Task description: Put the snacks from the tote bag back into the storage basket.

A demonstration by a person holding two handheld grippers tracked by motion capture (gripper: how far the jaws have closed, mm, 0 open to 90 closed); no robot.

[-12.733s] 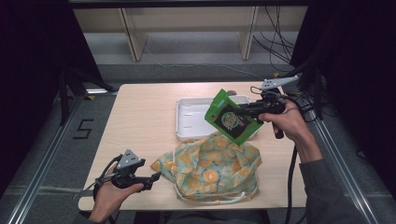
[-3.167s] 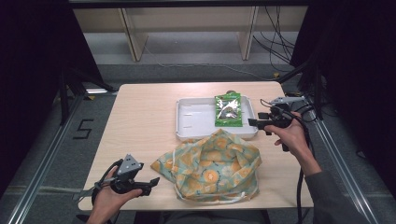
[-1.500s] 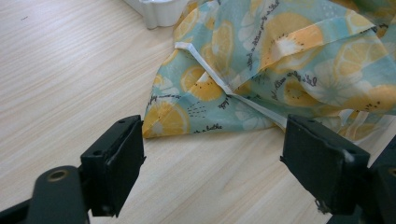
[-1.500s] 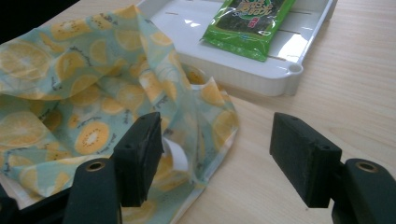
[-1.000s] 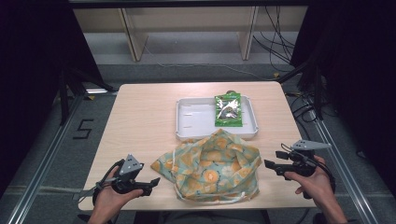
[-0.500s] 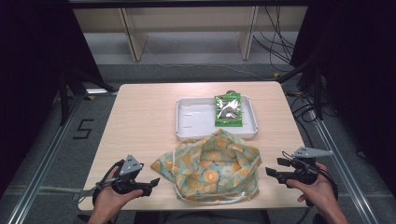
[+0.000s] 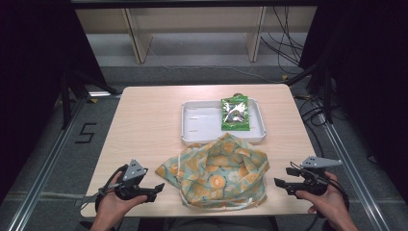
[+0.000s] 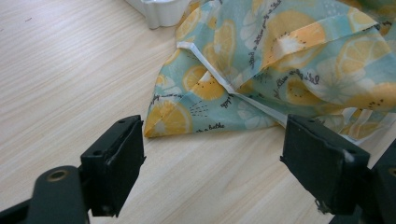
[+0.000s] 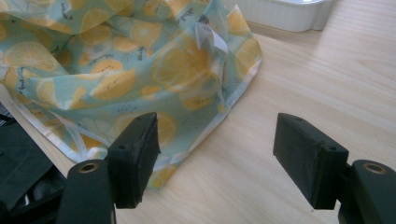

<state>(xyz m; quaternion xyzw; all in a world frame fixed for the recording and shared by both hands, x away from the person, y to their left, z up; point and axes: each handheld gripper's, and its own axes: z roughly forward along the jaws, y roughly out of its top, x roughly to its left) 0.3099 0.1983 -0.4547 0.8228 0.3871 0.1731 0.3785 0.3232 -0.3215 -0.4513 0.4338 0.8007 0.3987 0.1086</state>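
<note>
A teal cloth bag with an orange-slice print (image 7: 219, 175) lies crumpled at the table's front middle. Behind it a white tray (image 7: 202, 126) holds a green snack packet (image 7: 235, 113) at its right side. My left gripper (image 7: 156, 188) rests near the front left edge, open, pointing at the bag's left corner (image 8: 161, 126). My right gripper (image 7: 282, 177) sits at the front right, open, aimed at the bag's right side (image 9: 187, 70). Nothing lies between either pair of jaws; both stand a little short of the cloth.
The tray's white wall (image 9: 285, 16) shows just beyond the bag. Bare wood (image 7: 144, 115) spreads over the left half of the table. Cables (image 7: 288, 43) trail on the floor behind, and metal rails (image 7: 43, 168) run along both sides.
My right hand has drifted slightly further toward the front right corner of the table. The left hand, bag, tray and packet have stayed where they were.
</note>
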